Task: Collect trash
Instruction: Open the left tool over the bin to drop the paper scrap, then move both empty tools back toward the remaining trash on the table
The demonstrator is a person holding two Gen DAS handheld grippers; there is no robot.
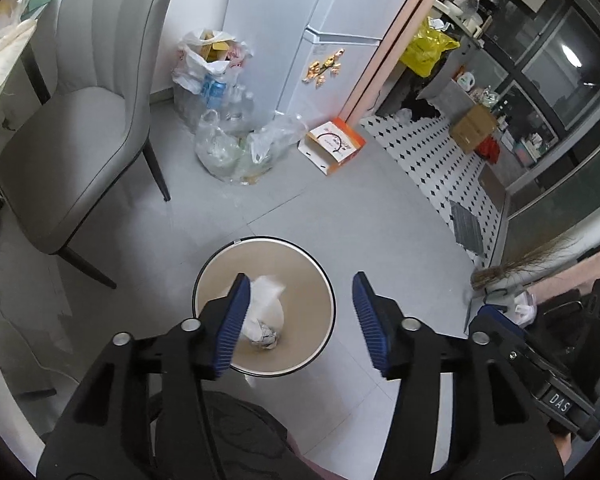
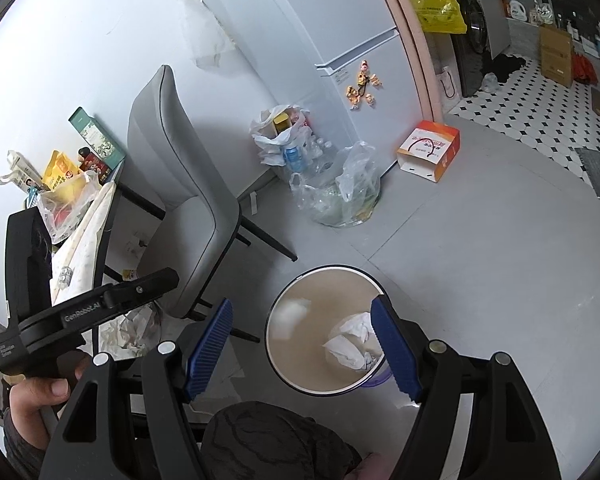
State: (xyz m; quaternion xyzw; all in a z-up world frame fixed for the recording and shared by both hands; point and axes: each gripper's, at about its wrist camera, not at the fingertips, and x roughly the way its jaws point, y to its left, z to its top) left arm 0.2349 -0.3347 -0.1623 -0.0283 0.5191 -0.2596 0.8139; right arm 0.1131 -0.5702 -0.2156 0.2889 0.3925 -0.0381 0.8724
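Both my claws hang over the trash bin (image 1: 324, 300), pointing steeply down at the grey tiled floor (image 1: 340, 208). My left gripper (image 1: 300, 322) stands partly open with nothing pinched. A white tissue (image 1: 262, 300) sits blurred beside the left pad, over the bin's mouth; can't tell if it touches the pad. Its long axis runs roughly from the bin's far rim toward me. Below it, a crumpled wad (image 1: 265, 338) lies on the bin bottom.

My right gripper (image 2: 302, 350) is wide, empty. In the right wrist view the bin's round opening faces straight up, with white crumpled paper piled against the near-right wall. A pale blurred patch shows on the left inner wall; can't tell what it is.

Grey chair (image 1: 76, 152) stands left of the bin. Bags of bottles (image 1: 224, 120) and an orange box (image 1: 332, 146) sit by the white fridge (image 1: 300, 40), well apart from the bin.
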